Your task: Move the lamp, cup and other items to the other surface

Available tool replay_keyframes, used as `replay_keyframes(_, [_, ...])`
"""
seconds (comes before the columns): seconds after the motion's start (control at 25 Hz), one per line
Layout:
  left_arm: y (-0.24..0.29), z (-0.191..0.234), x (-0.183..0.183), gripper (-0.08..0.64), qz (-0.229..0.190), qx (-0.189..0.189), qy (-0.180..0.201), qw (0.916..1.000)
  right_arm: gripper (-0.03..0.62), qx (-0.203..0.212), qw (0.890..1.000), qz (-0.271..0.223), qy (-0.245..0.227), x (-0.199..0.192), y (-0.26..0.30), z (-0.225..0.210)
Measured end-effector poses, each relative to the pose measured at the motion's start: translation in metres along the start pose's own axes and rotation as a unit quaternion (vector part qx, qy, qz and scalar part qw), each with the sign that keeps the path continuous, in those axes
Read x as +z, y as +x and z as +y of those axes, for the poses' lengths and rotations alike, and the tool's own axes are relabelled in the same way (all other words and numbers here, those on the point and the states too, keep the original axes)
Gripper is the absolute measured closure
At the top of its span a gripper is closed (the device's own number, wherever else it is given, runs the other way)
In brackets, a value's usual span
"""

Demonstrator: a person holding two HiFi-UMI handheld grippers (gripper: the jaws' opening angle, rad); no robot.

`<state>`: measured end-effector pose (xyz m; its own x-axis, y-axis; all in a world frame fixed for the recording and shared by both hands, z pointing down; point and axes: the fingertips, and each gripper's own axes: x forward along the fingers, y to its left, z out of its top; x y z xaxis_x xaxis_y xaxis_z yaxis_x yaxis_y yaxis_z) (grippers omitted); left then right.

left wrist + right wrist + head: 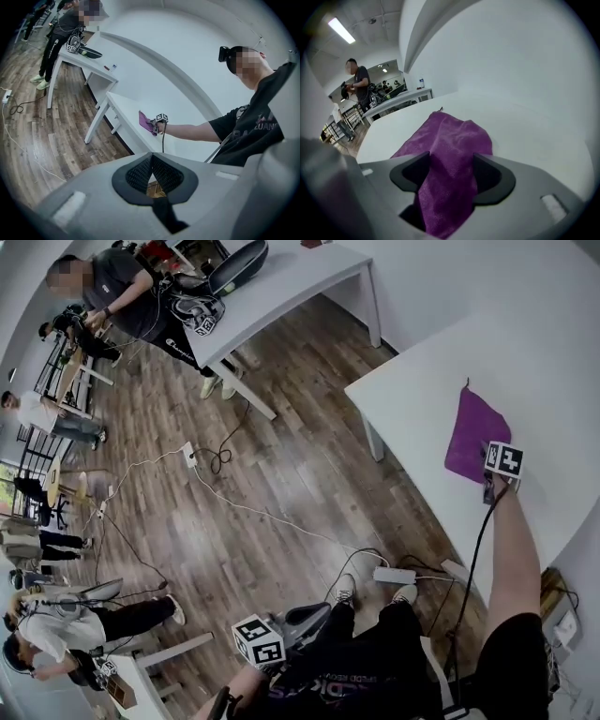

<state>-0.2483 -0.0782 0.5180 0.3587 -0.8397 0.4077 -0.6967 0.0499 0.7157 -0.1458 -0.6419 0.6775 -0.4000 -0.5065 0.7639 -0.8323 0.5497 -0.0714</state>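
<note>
The right arm (511, 559) reaches out straight toward the far right. Its right gripper (450, 174) is tipped steeply downward, jaws spread wide, with a purple cloth (451, 140) lying loose between them. The left gripper (151, 169) is held low, near the body, angled slightly downward, its jaws closed together on nothing.

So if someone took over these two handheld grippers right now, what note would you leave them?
Right gripper: jaws open, purple cloth lying loose between them on the white table.
Left gripper: jaws shut, empty, held low.
Done: the cloth looks delivered to this table.
Left: lift the right gripper clear; lamp and cup are not in view, so find them first.
</note>
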Motion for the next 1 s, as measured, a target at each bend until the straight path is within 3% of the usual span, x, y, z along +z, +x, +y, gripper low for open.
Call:
replay_keyframes(0.28, [-0.003,0.007,0.001,0.560,-0.003,0.012,-0.004,0.9999,0.325,-0.024,0.999,-0.009,-0.040,0.001,0.006,0.008])
replay_keyframes(0.44, [-0.003,0.011,0.001,0.560,-0.003,0.012,-0.006,0.9999,0.480,-0.037,0.997,-0.015,-0.066,0.002,0.008,0.014])
replay_keyframes(0.56, [0.000,0.014,-0.002,0.560,-0.008,0.009,-0.008,0.9999,0.524,-0.033,0.995,-0.023,-0.092,0.002,0.024,0.018])
replay_keyframes(0.72, [0.000,0.016,-0.001,0.560,-0.014,0.008,-0.013,0.9998,0.528,-0.041,0.996,-0.014,-0.073,0.002,0.013,0.013])
replay_keyframes(0.84, [-0.004,0.015,0.002,0.560,-0.018,0.007,-0.009,0.9998,0.531,-0.015,0.999,-0.004,-0.031,0.002,0.009,0.013])
replay_keyframes(0.92, [-0.006,0.014,0.005,0.560,-0.022,0.005,-0.003,0.9997,0.532,0.002,1.000,-0.023,-0.001,0.007,0.002,0.015])
replay_keyframes(1.0, [-0.006,0.013,0.009,0.560,-0.025,0.002,-0.001,0.9997,0.534,0.015,0.998,-0.057,0.000,0.015,-0.008,0.022])
